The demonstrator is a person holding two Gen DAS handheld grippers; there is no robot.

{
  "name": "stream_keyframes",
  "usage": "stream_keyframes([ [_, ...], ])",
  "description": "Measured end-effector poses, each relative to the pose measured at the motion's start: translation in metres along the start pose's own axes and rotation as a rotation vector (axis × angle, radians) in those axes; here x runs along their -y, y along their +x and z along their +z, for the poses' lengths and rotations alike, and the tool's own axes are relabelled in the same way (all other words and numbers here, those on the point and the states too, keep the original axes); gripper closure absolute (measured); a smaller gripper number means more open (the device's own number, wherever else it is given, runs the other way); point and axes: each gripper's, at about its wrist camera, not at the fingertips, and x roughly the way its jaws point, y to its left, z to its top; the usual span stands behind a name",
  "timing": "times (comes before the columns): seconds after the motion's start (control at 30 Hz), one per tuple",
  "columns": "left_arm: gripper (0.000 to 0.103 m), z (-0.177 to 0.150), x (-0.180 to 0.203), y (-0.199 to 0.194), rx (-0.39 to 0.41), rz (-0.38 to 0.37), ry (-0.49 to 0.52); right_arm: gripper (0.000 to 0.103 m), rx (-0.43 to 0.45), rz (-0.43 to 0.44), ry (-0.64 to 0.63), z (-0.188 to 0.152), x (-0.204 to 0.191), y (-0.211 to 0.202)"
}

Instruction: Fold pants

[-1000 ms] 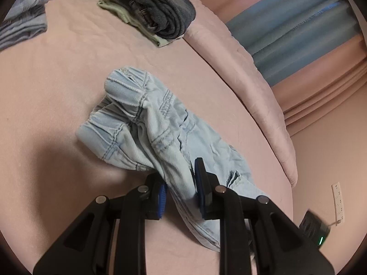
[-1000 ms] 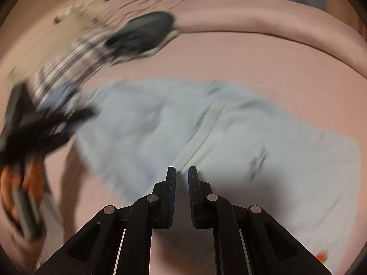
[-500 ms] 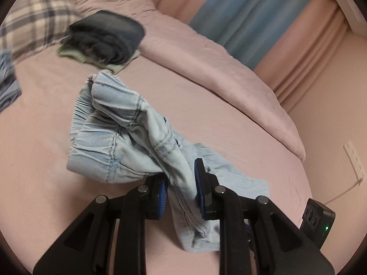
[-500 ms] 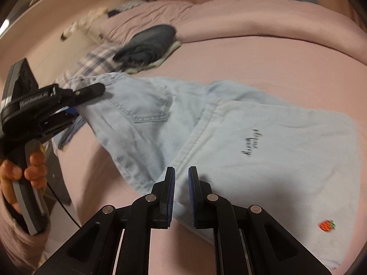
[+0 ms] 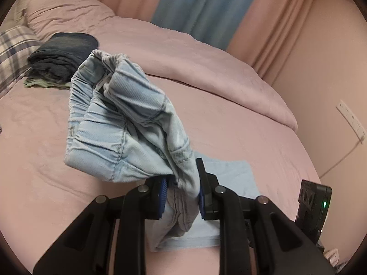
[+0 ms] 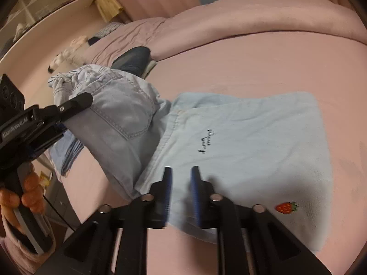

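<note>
Light blue denim pants (image 6: 240, 133) lie on the pink bed, legs flat with a strawberry patch. My left gripper (image 5: 181, 190) is shut on the pants (image 5: 128, 123) near the waist and holds the bunched waistband end up off the bed; it also shows in the right wrist view (image 6: 75, 103). My right gripper (image 6: 181, 183) hovers just above the near edge of the flat legs, its jaws a little apart and empty.
A stack of folded dark clothes (image 5: 62, 57) sits at the far side of the bed, also in the right wrist view (image 6: 133, 61). A plaid pillow (image 5: 11, 52) lies at far left. A rolled pink duvet (image 5: 206, 68) runs along the far edge. A black device (image 5: 314, 206) stands at the right.
My left gripper has lifted the waist end higher and swung it over toward the legs. My right gripper has opened slightly and moved onto the legs' near edge.
</note>
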Motion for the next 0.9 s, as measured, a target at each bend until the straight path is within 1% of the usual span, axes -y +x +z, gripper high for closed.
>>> stream_keyframes([
  [0.07,0.082,-0.003,0.009,0.006,-0.018,-0.014,0.024,0.065,0.015,0.001,0.03,0.0,0.006,-0.004],
  [0.13,0.082,-0.005,0.018,0.013,-0.037,-0.024,0.053,0.063,0.03,0.014,0.073,-0.001,0.016,-0.009],
  [0.17,0.082,-0.008,0.025,0.017,-0.052,-0.029,0.072,0.06,0.036,0.024,0.1,-0.001,0.021,-0.011],
  [0.2,0.082,-0.01,0.028,0.02,-0.061,-0.033,0.084,0.054,0.04,0.039,0.132,-0.001,0.028,-0.012],
  [0.27,0.082,-0.016,0.038,0.028,-0.086,-0.043,0.12,0.049,0.053,0.079,0.214,-0.003,0.042,-0.015],
  [0.37,0.082,-0.026,0.05,0.04,-0.122,-0.051,0.164,0.048,0.077,0.164,0.325,-0.005,0.059,-0.018],
  [0.43,0.082,-0.032,0.051,0.046,-0.141,-0.054,0.182,0.046,0.089,0.237,0.402,-0.006,0.07,-0.017],
  [0.5,0.082,-0.038,0.054,0.055,-0.169,-0.056,0.201,0.037,0.106,0.325,0.489,-0.007,0.081,-0.016],
  [0.6,0.08,-0.046,0.057,0.069,-0.211,-0.056,0.228,0.03,0.142,0.527,0.666,-0.01,0.099,-0.006],
  [0.63,0.077,-0.049,0.059,0.072,-0.226,-0.058,0.236,0.029,0.147,0.587,0.719,-0.01,0.104,-0.001],
  [0.67,0.075,-0.051,0.06,0.075,-0.233,-0.06,0.24,0.028,0.144,0.624,0.769,-0.01,0.108,0.005],
  [0.7,0.073,-0.052,0.061,0.077,-0.242,-0.063,0.245,0.028,0.137,0.631,0.791,-0.009,0.109,0.009],
  [0.73,0.067,-0.053,0.061,0.079,-0.257,-0.069,0.249,0.028,0.128,0.632,0.8,-0.008,0.109,0.013],
  [0.77,0.064,-0.054,0.061,0.081,-0.267,-0.073,0.247,0.028,0.12,0.632,0.803,-0.006,0.107,0.018],
  [0.8,0.062,-0.055,0.06,0.081,-0.271,-0.072,0.248,0.028,0.117,0.634,0.807,-0.004,0.105,0.021],
  [0.87,0.048,-0.056,0.056,0.08,-0.286,-0.066,0.248,0.028,0.118,0.643,0.816,-0.003,0.104,0.023],
  [0.9,0.047,-0.056,0.054,0.08,-0.289,-0.069,0.245,0.028,0.121,0.649,0.827,-0.003,0.105,0.025],
])
